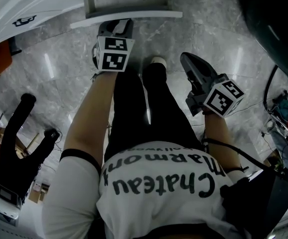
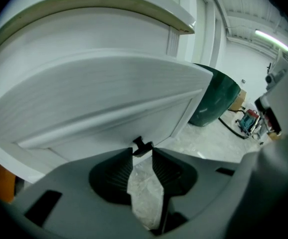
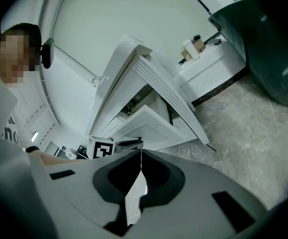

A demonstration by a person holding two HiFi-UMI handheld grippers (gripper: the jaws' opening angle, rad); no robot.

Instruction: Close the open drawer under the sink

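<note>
The white open drawer (image 1: 126,15) juts out at the top of the head view, its front panel (image 2: 99,98) filling the left gripper view. A small black knob (image 2: 142,146) on the panel's lower edge sits right at the tips of my left gripper (image 2: 143,153), whose jaws stand a little apart, open. From above, the left gripper (image 1: 118,28) is just below the drawer front. My right gripper (image 1: 188,61) hangs lower right, away from the drawer, shut and empty (image 3: 141,151). The right gripper view shows the drawer (image 3: 149,126) from the side.
A white cabinet door (image 3: 164,93) stands open above the drawer. A dark green tub (image 1: 263,19) sits to the right on the grey marble floor (image 1: 59,68). Cables and tools (image 1: 283,108) lie at the far right. The person's legs (image 1: 144,108) stand before the drawer.
</note>
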